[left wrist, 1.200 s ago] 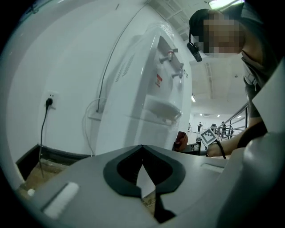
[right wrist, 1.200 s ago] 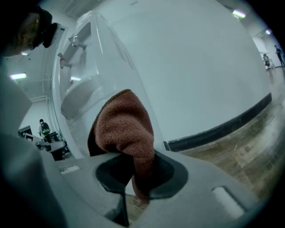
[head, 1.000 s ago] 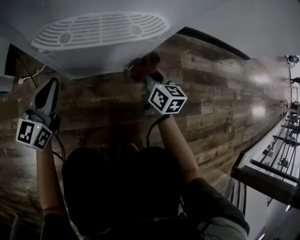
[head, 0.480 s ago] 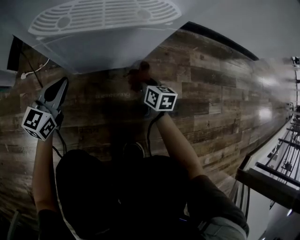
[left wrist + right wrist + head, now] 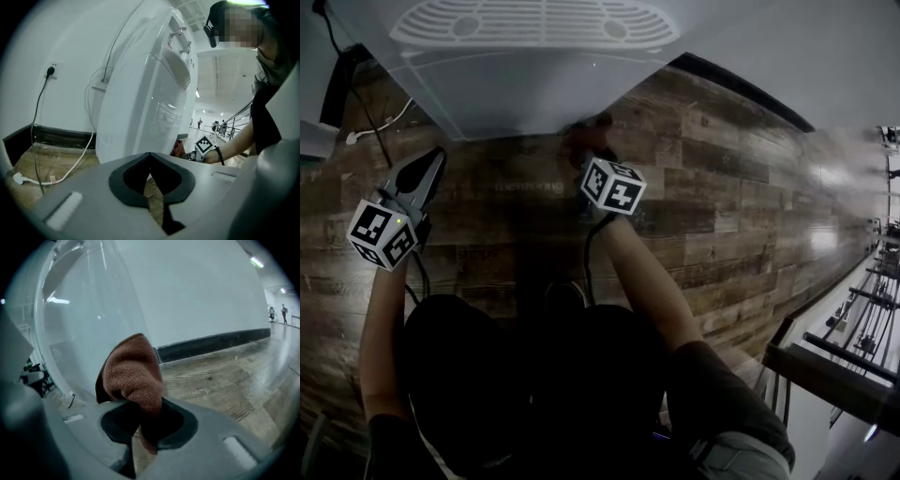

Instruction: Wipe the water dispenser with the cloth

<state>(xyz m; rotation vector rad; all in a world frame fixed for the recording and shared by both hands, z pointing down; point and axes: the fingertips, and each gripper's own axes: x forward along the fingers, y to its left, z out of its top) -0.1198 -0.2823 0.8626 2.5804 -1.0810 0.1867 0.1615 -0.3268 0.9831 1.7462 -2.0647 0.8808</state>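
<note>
Right gripper (image 5: 140, 425) is clamped on the brown cloth (image 5: 133, 373), right by the white water dispenser (image 5: 79, 333), low down. Cloth looks soft, light and floppy, so pinching a bunched fold seems best. Left gripper (image 5: 150, 161) is closed on nothing, off to the left.

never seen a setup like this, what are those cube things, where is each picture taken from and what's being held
There is no robot: a person holds a two-jaw gripper in each hand, and the patterned cubes are parts of those grippers. The head view comes from a camera on the person's head, looking down at the wooden floor and the white water dispenser. The other two views come from cameras riding on the grippers, looking along the jaws. The left gripper is shut and empty. The right gripper is shut on a reddish-brown cloth, held close to the dispenser's side. A white cable lies on the floor beside it.
</note>
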